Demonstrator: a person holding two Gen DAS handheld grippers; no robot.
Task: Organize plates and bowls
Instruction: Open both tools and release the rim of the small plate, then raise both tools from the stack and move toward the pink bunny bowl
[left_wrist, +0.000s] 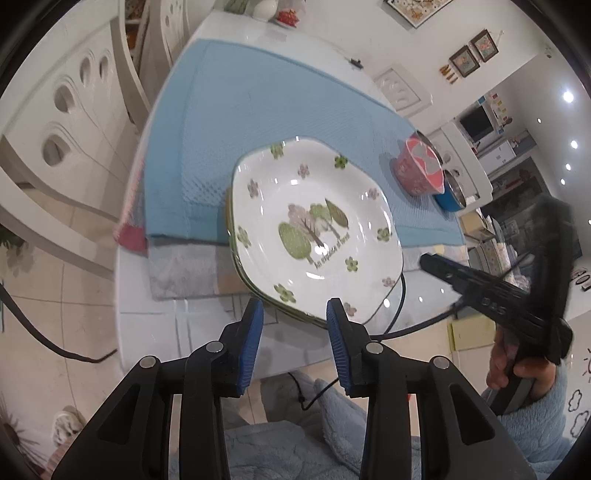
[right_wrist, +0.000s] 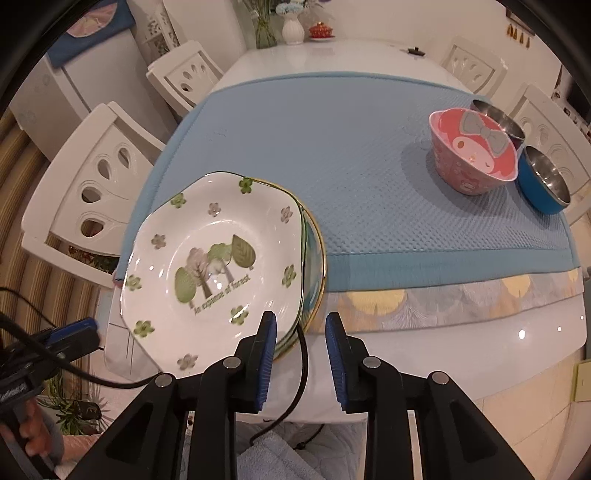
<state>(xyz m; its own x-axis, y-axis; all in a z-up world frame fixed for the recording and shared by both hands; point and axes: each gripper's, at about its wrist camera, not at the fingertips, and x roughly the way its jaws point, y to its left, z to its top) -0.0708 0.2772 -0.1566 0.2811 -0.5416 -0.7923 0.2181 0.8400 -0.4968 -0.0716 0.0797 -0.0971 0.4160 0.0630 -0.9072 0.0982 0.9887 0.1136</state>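
Observation:
A white plate with green trees and flowers (left_wrist: 314, 232) (right_wrist: 218, 273) lies on top of a stack of plates at the near edge of the blue mat (left_wrist: 266, 110) (right_wrist: 351, 155). A pink cartoon bowl (left_wrist: 419, 170) (right_wrist: 472, 155), a blue steel-lined bowl (left_wrist: 452, 192) (right_wrist: 545, 184) and a dark steel bowl (right_wrist: 498, 118) stand at the mat's right end. My left gripper (left_wrist: 295, 314) is open and empty, just short of the stack's near rim. My right gripper (right_wrist: 301, 325) is open and empty beside the stack's right edge.
The white table (right_wrist: 461, 339) carries a patterned runner (right_wrist: 461, 299) under the mat. White chairs (right_wrist: 92, 184) stand to the left and right. A vase (right_wrist: 293, 29) and a red pot (right_wrist: 321, 31) sit at the far end. A black cable (right_wrist: 301, 369) hangs at the near edge.

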